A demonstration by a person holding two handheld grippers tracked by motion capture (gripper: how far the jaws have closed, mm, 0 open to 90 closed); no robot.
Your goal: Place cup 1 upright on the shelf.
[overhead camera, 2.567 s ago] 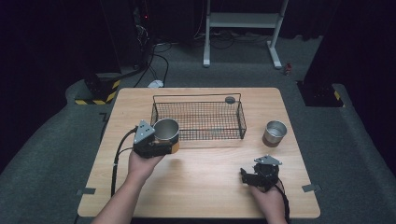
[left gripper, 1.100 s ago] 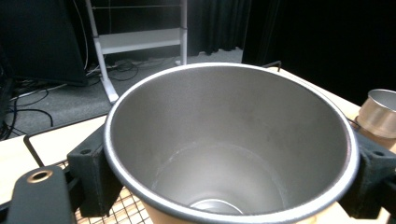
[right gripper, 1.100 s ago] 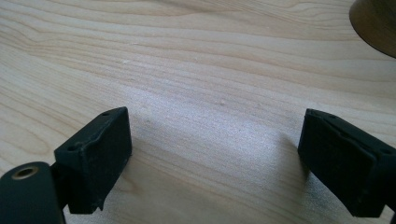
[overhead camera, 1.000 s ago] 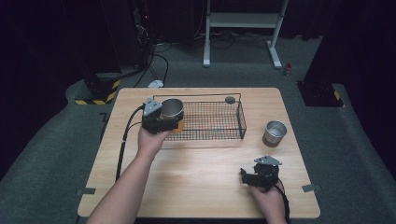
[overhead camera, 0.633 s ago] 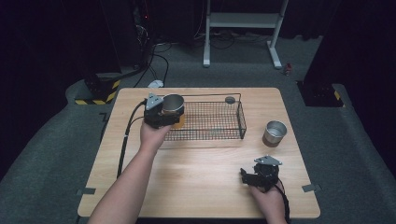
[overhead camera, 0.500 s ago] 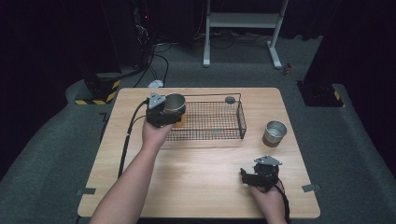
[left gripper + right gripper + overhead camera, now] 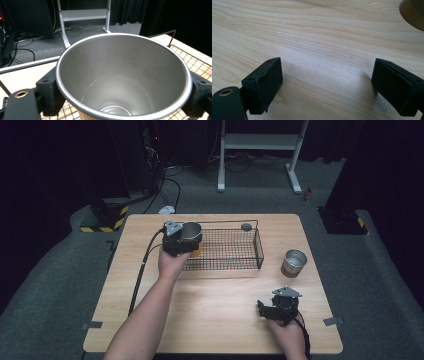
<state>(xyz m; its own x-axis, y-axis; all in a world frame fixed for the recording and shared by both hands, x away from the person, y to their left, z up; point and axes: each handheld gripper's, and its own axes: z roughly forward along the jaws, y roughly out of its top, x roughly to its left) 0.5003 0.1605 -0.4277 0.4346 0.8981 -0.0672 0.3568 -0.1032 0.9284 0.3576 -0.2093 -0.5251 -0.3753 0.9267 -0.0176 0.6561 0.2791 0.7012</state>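
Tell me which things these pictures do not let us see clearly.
- Cup base, left gripper view: cut off by the bottom edge.
- Second cup, right gripper view: cut by the corner.
- Dark object on the basket corner, high view: too small to identify.

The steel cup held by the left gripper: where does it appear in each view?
High view: the round steel cup sits left of centre, over the black wire basket's left end.
Left gripper view: the cup is central, mouth facing the camera.
Right gripper view: bare wooden table between open jaws.
Shared landmark: the basket.
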